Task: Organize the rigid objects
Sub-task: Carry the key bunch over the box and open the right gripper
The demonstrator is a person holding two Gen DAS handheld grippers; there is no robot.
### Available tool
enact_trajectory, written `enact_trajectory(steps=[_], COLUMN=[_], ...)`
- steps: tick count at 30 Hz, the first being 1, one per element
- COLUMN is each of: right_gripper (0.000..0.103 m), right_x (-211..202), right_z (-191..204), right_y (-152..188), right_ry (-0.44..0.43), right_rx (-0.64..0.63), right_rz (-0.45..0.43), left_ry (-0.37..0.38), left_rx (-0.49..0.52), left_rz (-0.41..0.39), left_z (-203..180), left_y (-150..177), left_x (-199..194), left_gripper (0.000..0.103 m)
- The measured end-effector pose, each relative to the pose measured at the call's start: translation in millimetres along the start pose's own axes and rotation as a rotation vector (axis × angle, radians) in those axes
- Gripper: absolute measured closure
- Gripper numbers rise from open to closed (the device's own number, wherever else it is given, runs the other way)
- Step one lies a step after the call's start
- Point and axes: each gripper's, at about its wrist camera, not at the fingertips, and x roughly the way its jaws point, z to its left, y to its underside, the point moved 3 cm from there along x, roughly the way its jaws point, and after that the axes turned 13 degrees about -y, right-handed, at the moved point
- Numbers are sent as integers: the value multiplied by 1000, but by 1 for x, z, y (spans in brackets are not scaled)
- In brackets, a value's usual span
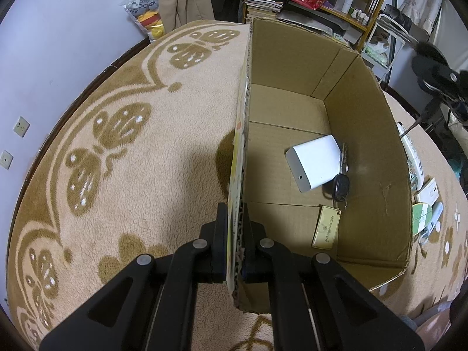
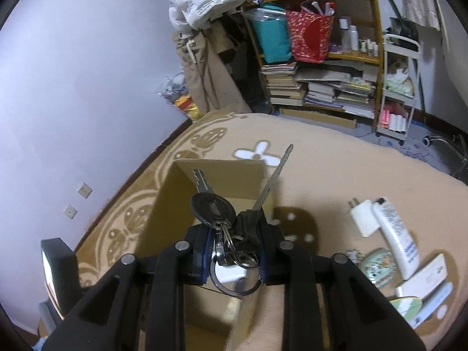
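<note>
Left gripper [image 1: 236,251]: fingers pinching the near wall of the cardboard box [image 1: 365,158], one finger inside and one outside, steadying it on the blanket [image 1: 131,146].
Right gripper [image 2: 234,248]: fingers pressed onto a key bunch [image 2: 225,219] at its rings; two keys stick out past the fingertips, over the open box.
Just beyond the left fingers, in the box: a cream key tag [image 1: 326,228], then a black car key [image 1: 340,187], then a white adapter [image 1: 317,165] against the right-hand wall.
Right of the right fingers, outside the box: a white charger [image 2: 364,218], a white tube [image 2: 397,237] and small flat items, all on the blanket.
Farther off: a bookshelf [image 2: 321,87] by the wall.
Step in hand: likely dropping the bunch into the box.
Doing it well: lower the bunch past the rim before spreading the fingers, aim for bare floor left of the adapter, and keep the left pinch firm so the wall doesn't fold.
</note>
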Motion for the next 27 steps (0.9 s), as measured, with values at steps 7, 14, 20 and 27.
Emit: enact_trajectory(steps=[7, 14, 20, 27], right_gripper=[76, 76, 76, 76], right_x=[12, 19, 33, 55], right_z=[16, 31, 36, 21], right_y=[1, 4, 10, 33], right_ry=[-45, -70, -14, 86], right_rx=[-9, -30, -80, -106], right_rz=[-8, 15, 61, 173], left_ry=[3, 8, 11, 9], left_rx=[-1, -3, -5, -6], left_rz=[0, 2, 3, 5], left_z=[0, 1, 1, 1], left_y=[-1, -1, -1, -1], left_x=[1, 1, 2, 3], left_gripper=[97, 97, 97, 96])
